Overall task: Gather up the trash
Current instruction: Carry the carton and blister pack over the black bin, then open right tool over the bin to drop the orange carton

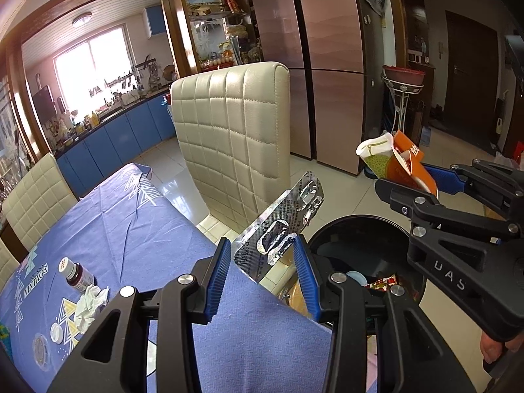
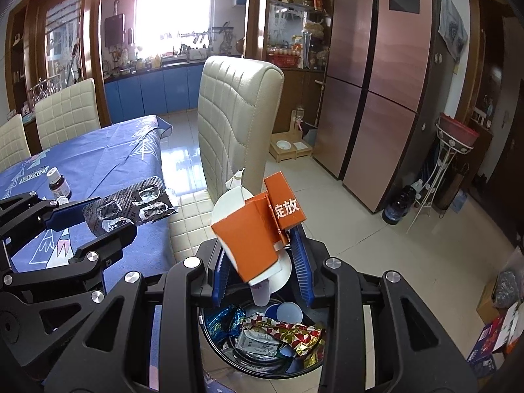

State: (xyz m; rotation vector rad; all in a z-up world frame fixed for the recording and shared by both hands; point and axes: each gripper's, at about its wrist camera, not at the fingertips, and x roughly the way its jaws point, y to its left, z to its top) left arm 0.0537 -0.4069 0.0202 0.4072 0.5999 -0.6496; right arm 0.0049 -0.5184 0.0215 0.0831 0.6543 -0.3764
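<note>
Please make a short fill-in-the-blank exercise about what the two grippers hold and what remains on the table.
1. The left gripper holds an empty silver ____ pack.
2. The right gripper holds a torn ____ carton above the trash bin.
3. On the blue tablecloth, crumpled tissue lies beside a small brown ____.

Missing words: blister; orange; bottle

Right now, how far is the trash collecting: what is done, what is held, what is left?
Done: the bin on the floor already holds wrappers and lids. In hand: the left tool grips an emptied blister pack near the bin; the right tool holds a torn orange box above it. Left: a crumpled tissue, a small bottle and a white cap remain on the table.
</note>
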